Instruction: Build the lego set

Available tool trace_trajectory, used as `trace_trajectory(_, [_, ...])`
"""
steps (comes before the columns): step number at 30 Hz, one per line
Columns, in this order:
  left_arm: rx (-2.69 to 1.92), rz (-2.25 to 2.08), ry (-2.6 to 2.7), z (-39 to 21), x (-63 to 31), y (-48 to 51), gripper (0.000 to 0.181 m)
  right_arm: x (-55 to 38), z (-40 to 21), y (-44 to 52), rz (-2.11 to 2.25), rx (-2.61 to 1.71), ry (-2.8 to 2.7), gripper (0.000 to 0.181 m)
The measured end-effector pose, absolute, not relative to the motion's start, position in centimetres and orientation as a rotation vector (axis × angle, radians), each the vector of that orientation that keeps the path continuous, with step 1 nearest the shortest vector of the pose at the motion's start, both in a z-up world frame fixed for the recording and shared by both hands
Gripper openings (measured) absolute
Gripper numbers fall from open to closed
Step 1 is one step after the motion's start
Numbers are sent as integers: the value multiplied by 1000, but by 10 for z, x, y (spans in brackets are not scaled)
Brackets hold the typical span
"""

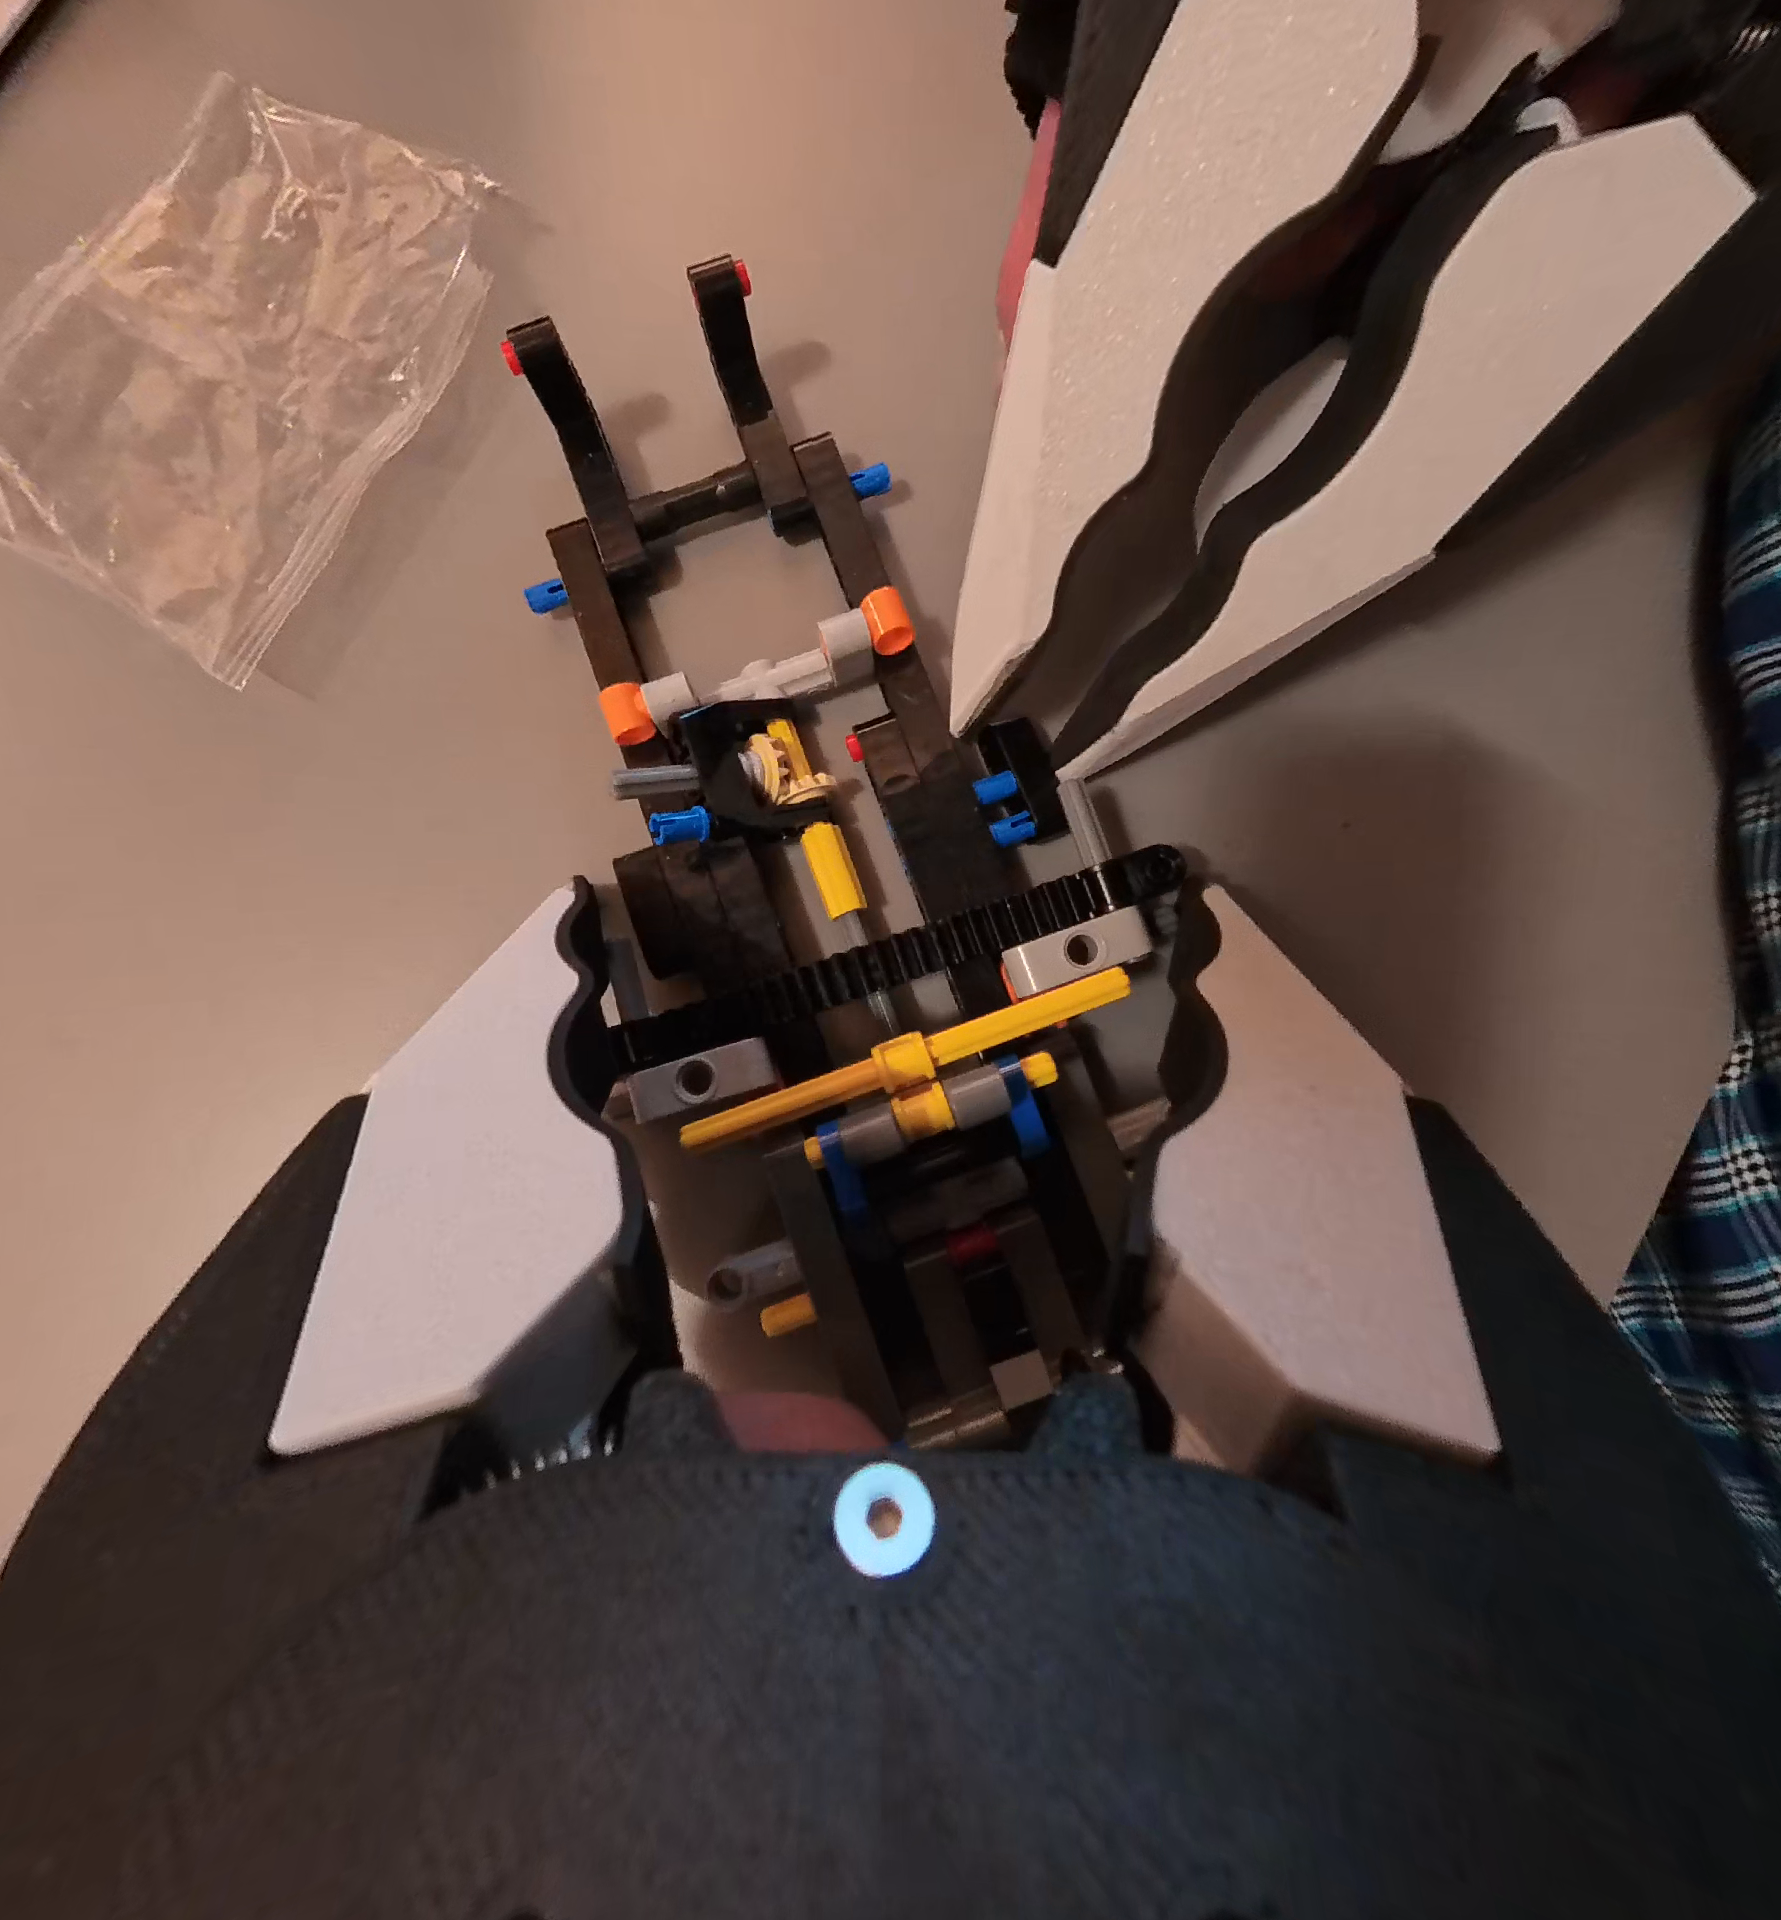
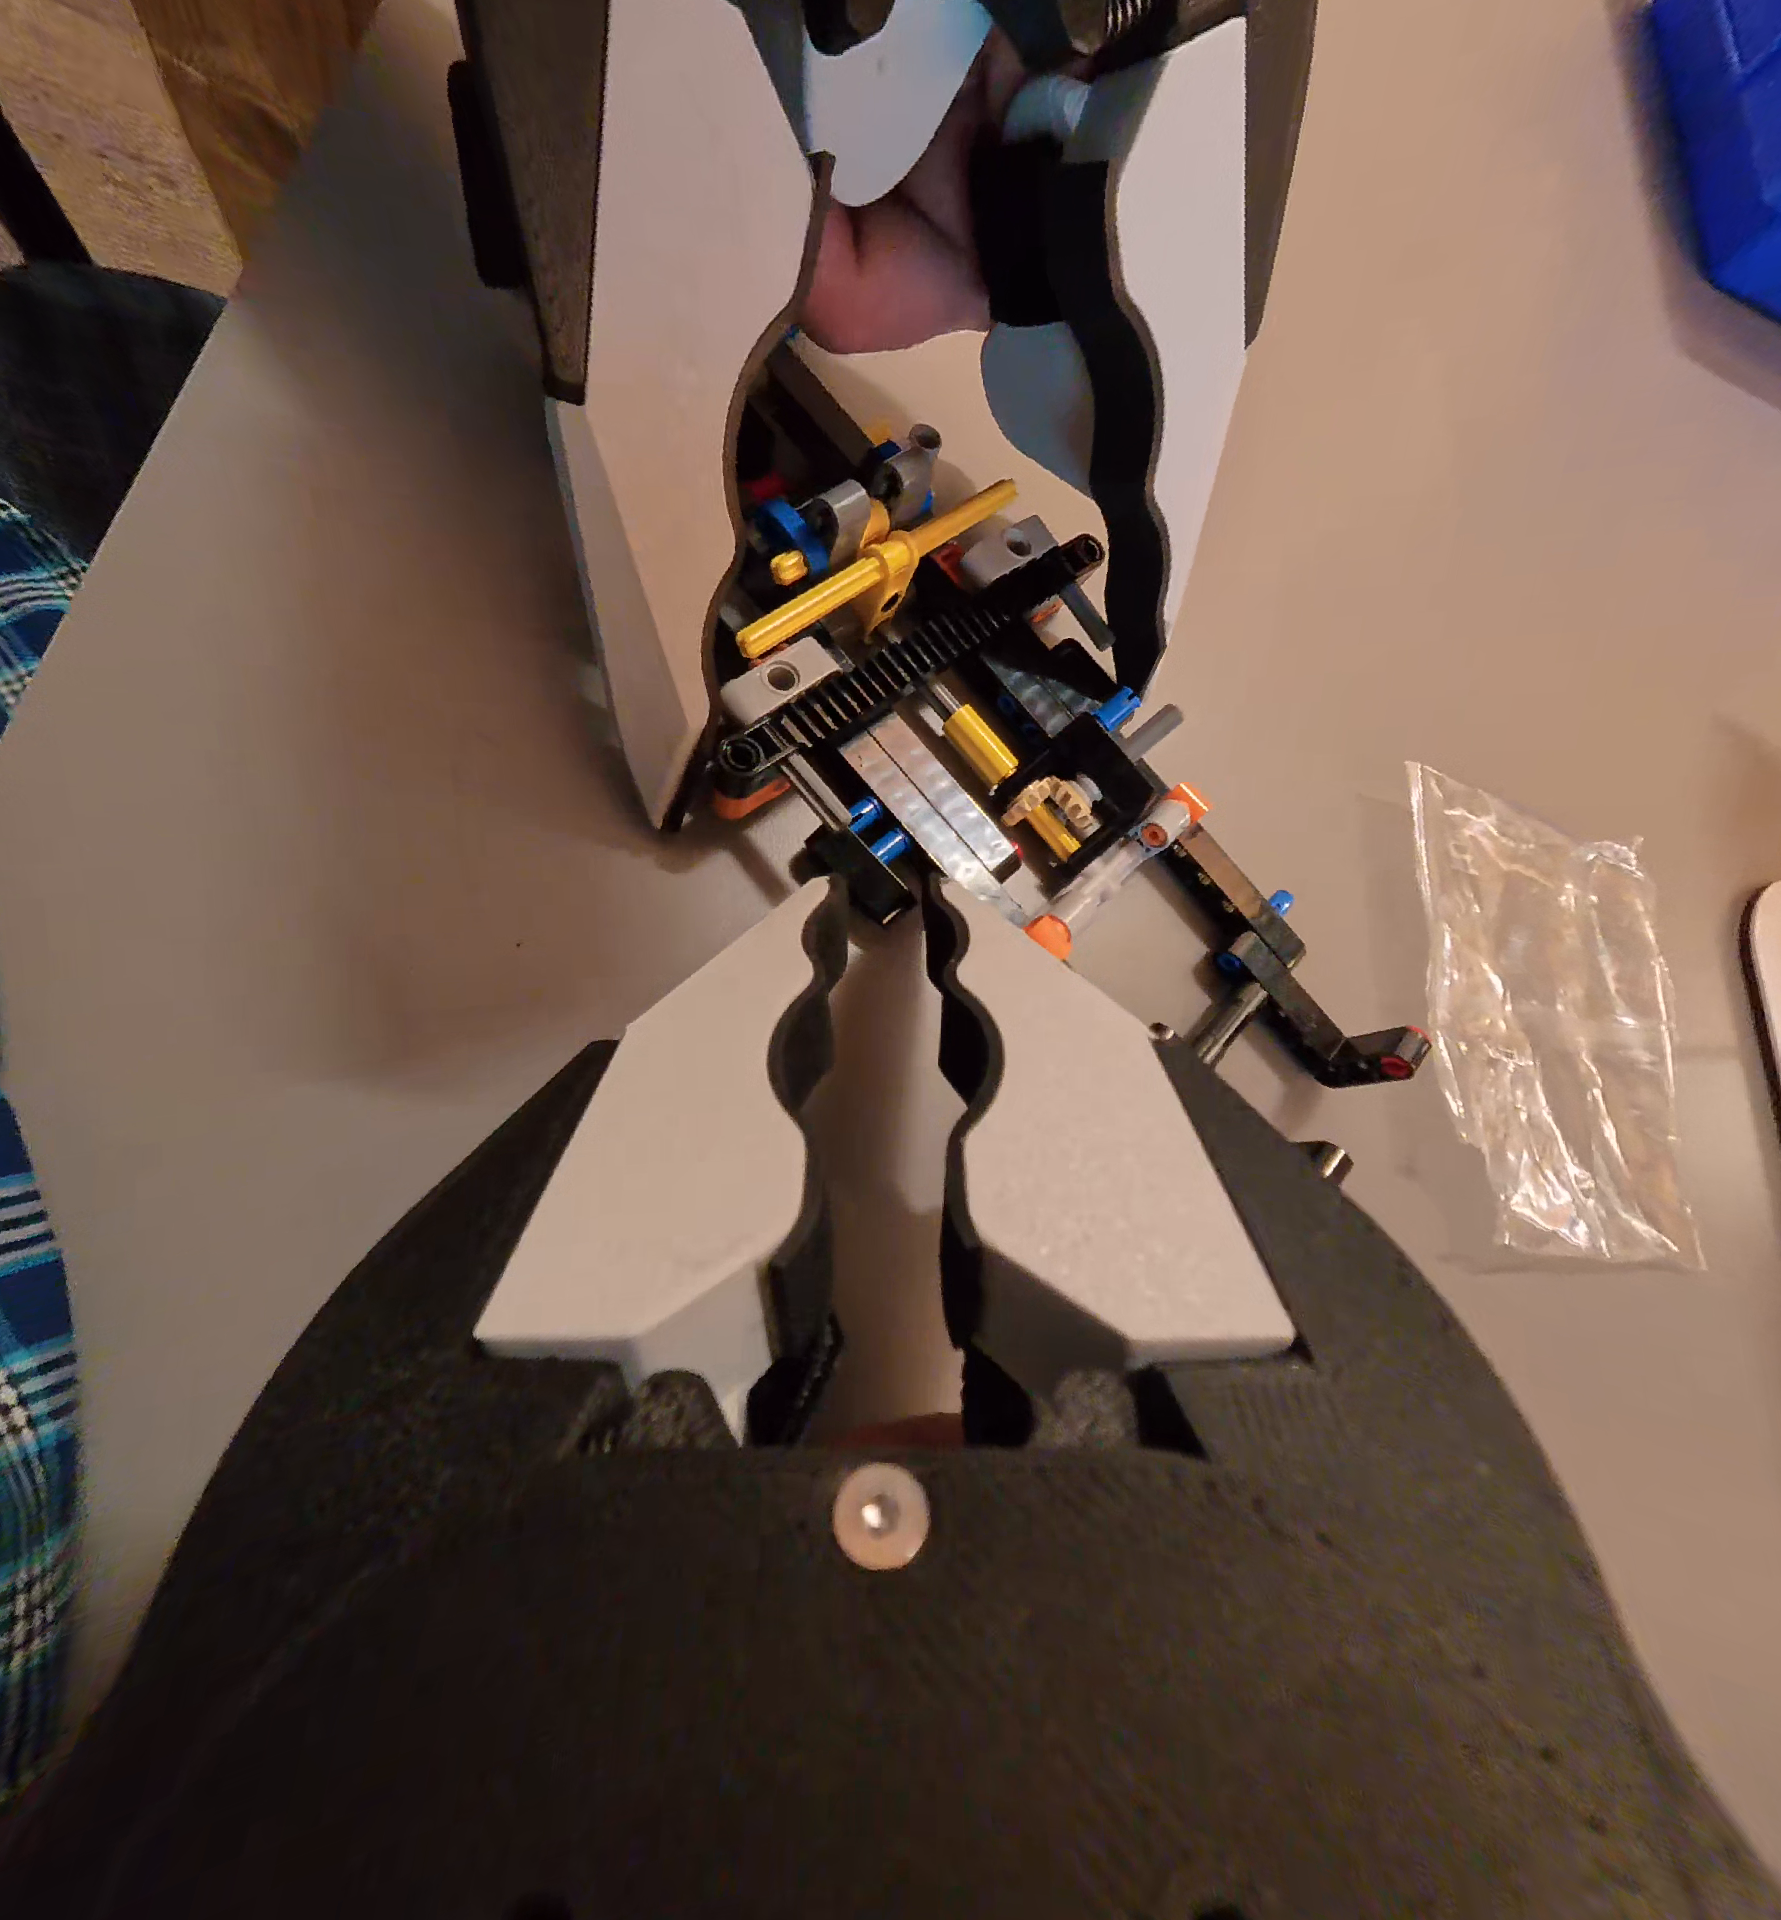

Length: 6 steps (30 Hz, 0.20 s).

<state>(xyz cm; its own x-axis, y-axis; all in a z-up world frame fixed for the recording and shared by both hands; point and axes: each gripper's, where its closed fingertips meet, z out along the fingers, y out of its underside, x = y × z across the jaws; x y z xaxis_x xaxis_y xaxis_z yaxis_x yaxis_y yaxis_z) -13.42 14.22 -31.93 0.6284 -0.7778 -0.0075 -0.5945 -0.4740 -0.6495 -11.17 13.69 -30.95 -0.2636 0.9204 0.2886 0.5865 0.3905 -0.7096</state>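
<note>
Nearby, clear bag (image 1: pixel 205 374) beside chassis (image 1: pixel 761 644).

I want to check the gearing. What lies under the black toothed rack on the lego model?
Under the black toothed rack a grey axle with a yellow sleeve passes, between black beams. Where that axle goes beneath the rack is covered.

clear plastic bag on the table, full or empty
Looks empty: the clear plastic bag lies flat and crumpled on the beige table, with no pieces showing through it.

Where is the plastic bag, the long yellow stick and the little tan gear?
plastic bag (image 1: pixel 205 379), left wrist view, middle of the crinkled film.
long yellow stick (image 1: pixel 1031 1013), left wrist view, its right half.
little tan gear (image 2: pixel 1047 805), right wrist view, its teeth.
</note>
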Motion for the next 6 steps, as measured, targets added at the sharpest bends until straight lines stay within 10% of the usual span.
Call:
trace_trajectory(1, [-2229, -386, 1067, -319, -134, 142, 106, -112, -310, 136, 631, -1295, -1968, 11])
trace_trajectory(6, [-2225, -387, 1058, -319, -134, 142, 106, -111, -310, 136, 671, -1358, -1962, 10])
